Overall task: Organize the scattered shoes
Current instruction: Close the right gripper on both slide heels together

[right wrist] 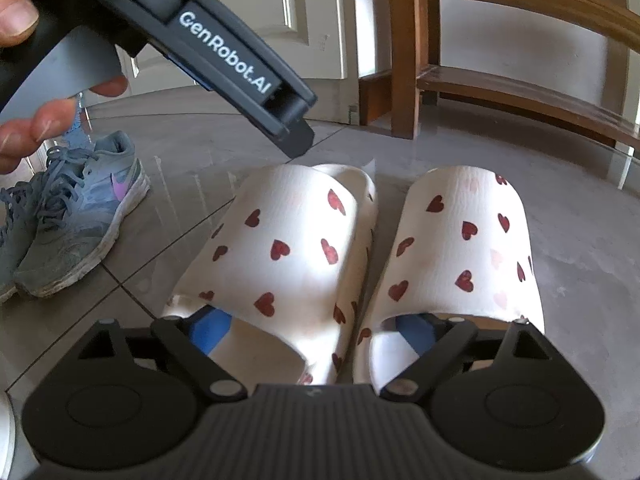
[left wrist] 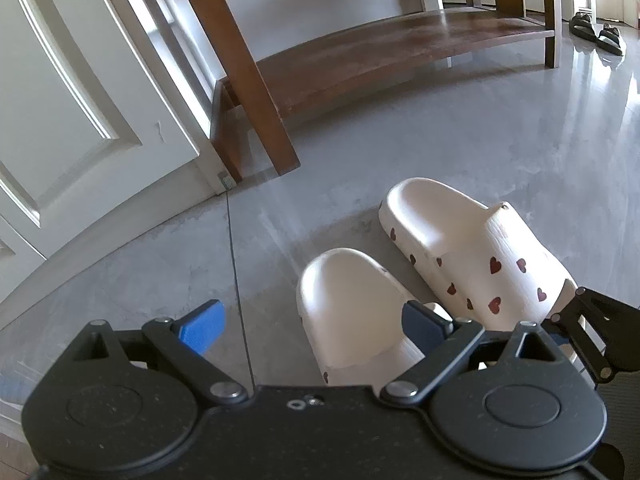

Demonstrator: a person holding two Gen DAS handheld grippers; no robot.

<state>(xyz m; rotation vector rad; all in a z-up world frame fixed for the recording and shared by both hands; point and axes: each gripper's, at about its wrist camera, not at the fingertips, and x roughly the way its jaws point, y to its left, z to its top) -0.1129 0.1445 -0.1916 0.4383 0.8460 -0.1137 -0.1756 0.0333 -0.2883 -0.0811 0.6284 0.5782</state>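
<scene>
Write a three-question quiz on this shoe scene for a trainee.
1. True or false: the heart slippers stand side by side.
2. In the right wrist view, what lies left of them? A: grey sneakers; B: black boots; C: a bag.
3. Fill in: the right tool has its jaws ____.
Key: 1 true; 2 A; 3 open.

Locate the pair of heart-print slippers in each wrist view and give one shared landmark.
Left wrist: heart-print slippers at lower right, seen at an angle, one behind the other.
Right wrist: they fill the centre, side by side.
Shared landmark: the wooden bench behind them.
</scene>
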